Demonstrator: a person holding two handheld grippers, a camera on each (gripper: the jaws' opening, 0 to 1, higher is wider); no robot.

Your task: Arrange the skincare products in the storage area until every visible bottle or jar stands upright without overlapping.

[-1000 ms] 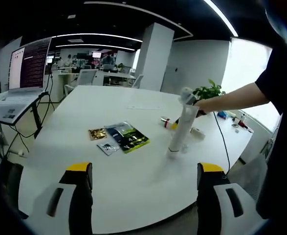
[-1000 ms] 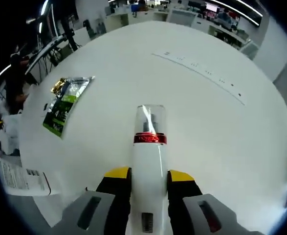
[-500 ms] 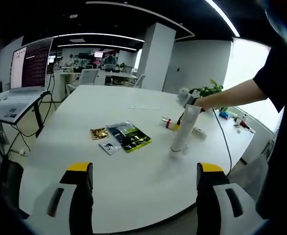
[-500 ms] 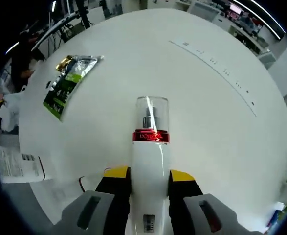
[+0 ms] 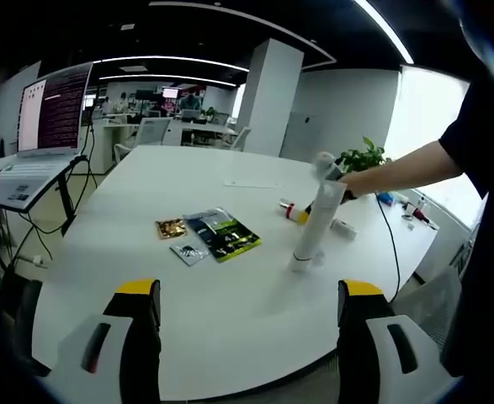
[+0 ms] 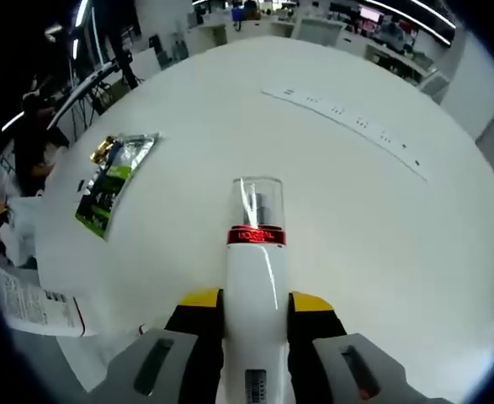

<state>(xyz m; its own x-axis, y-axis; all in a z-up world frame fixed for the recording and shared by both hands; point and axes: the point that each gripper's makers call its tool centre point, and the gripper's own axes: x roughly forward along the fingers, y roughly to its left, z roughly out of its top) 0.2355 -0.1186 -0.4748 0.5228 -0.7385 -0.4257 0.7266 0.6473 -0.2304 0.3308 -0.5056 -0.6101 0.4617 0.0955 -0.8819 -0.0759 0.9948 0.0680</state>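
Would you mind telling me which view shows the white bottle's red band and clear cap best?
The right gripper view: the white bottle sits close between that gripper's jaws, with the red band and clear cap sharp. In the left gripper view the bottle is small and distant, tilted, cap end down on the table, held by the right gripper.

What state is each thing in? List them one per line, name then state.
white pump bottle: clamped in the right gripper, clear cap on, cap end down on the table, leaning.
right gripper: shut on the bottle's body.
left gripper: open, holding nothing.
green sachet: lying flat on the table.
gold sachet: lying flat.
small red-and-yellow item: lying on its side.
laptop: open, screen lit.
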